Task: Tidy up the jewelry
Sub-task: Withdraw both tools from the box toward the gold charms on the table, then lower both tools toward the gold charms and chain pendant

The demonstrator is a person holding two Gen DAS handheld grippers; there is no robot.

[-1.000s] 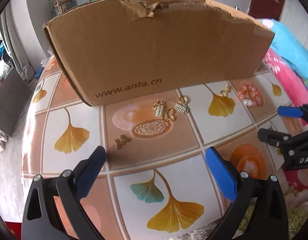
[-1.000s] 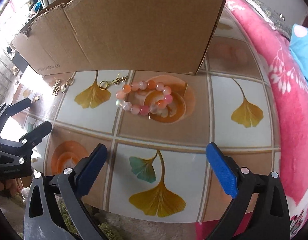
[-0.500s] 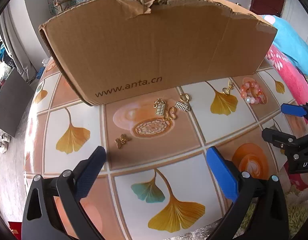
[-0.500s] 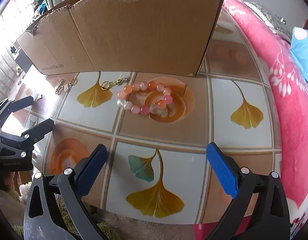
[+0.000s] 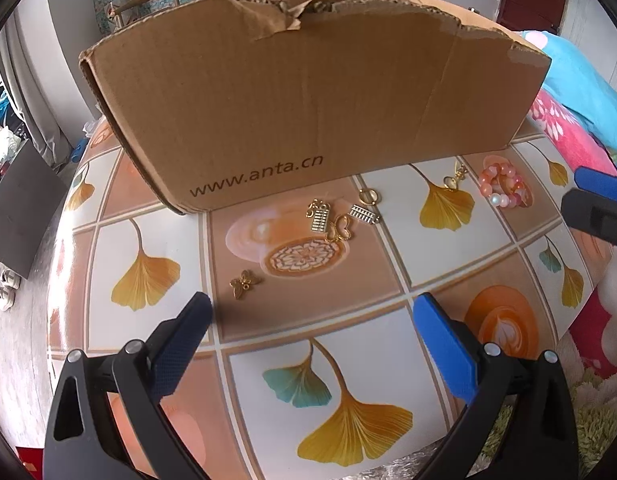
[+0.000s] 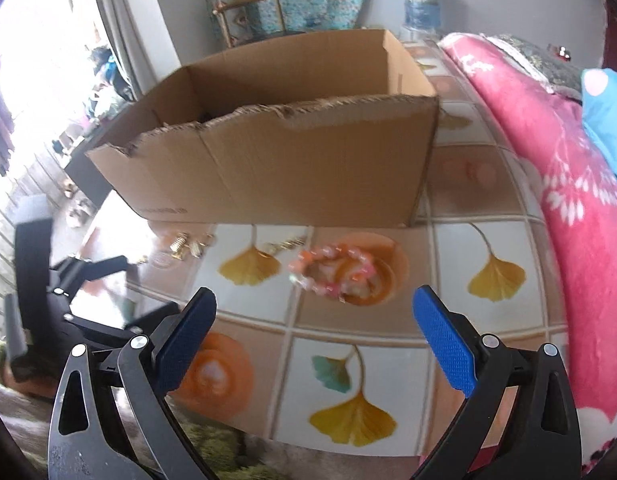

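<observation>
Both claws are wide and hold nothing. The left gripper (image 5: 312,320) hangs low over the table (image 5: 388,364), and the butterfly charm (image 5: 244,282) lies just past its left finger, at about 11 o'clock from the gap. The right gripper (image 6: 314,312) points at the bead bracelet (image 6: 334,272), which lies at 12 o'clock in front of it, near the foot of the cardboard box (image 6: 292,164).

The risk, as I judge it, is the size of the pieces. The gold charms (image 5: 336,220) are thin and flat on a smooth surface, so the pads can slide over them or push them away. Three lie so close that a grasp may catch two or flick one off. The right wrist view is blurred, so its aim is less sure. The box wall is high and torn, and a piece may hit the rim.

The box is open on top. Something dark shows inside at the rim, but I cannot tell what.
</observation>
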